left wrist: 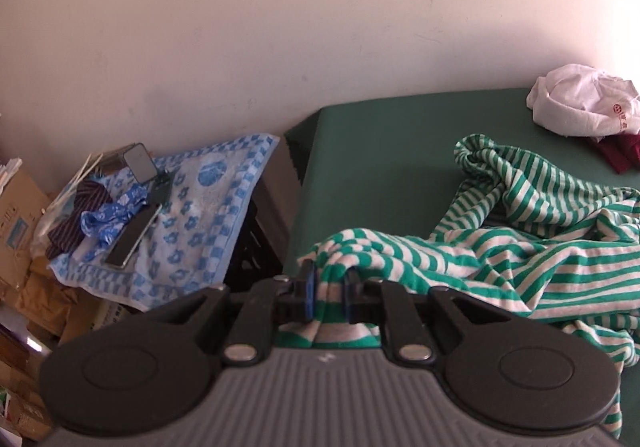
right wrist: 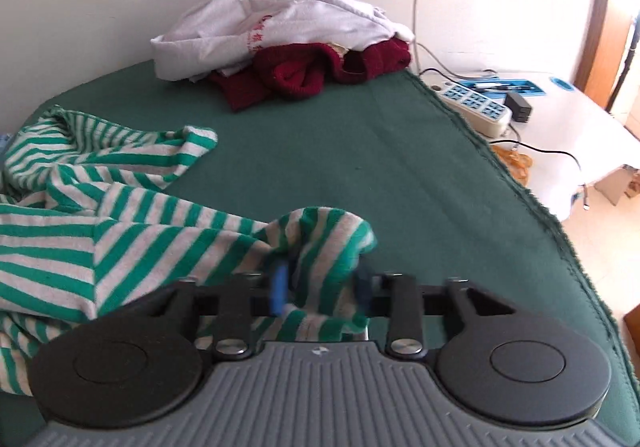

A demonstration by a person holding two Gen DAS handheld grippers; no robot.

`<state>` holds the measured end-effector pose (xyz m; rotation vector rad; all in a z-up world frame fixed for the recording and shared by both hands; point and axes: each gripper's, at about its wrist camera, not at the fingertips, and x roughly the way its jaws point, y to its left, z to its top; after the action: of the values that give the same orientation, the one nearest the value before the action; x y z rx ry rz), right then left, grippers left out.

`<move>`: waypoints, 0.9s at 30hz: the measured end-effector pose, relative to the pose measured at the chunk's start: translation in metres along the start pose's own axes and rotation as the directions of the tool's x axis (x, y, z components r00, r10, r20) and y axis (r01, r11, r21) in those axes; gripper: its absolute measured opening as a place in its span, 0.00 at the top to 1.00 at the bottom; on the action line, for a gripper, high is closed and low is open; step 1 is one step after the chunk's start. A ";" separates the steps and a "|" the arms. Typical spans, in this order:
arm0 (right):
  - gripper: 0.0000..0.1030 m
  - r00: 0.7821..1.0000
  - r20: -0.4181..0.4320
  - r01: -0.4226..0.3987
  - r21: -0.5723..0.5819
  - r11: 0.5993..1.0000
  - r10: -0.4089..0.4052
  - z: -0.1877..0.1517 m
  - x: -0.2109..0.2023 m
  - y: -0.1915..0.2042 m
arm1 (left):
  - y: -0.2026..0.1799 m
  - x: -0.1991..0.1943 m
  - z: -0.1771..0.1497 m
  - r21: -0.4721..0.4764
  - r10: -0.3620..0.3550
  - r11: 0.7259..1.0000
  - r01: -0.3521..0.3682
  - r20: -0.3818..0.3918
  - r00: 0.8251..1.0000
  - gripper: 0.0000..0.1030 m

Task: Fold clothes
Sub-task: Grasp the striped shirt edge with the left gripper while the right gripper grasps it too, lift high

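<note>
While both tools [left wrist: 330, 293] [right wrist: 322, 293] pinch it, striped garment [left wrist: 520, 247] stretches sideways, rumpled.

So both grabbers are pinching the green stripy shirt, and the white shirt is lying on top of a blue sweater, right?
Almost. The left gripper and right gripper both pinch the green striped shirt, but the sweater under the white shirt is dark red, not blue. The right wrist view shows it best.
</note>
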<state>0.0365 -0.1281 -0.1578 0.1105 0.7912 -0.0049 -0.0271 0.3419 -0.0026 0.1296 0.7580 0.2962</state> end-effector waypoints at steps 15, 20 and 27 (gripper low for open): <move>0.90 0.734 0.648 -0.274 0.010 0.962 0.203 0.147 -0.267 -0.028 | 0.048 -0.196 0.093 -0.086 0.016 0.996 0.030 0.482 0.876 0.87; 0.89 0.638 0.722 -0.358 -0.028 0.933 0.267 0.176 -0.331 -0.051 | 0.048 -0.269 0.107 -0.091 0.058 0.996 -0.006 0.583 0.811 0.86; 0.89 0.561 0.755 -0.405 -0.109 0.908 0.340 0.208 -0.380 -0.060 | 0.036 -0.331 0.126 -0.101 0.114 0.993 -0.064 0.655 0.747 0.86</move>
<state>-0.0861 -0.2223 0.2511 0.3295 -0.1154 0.3128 -0.1751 0.2726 0.3136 0.1894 0.0254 0.3405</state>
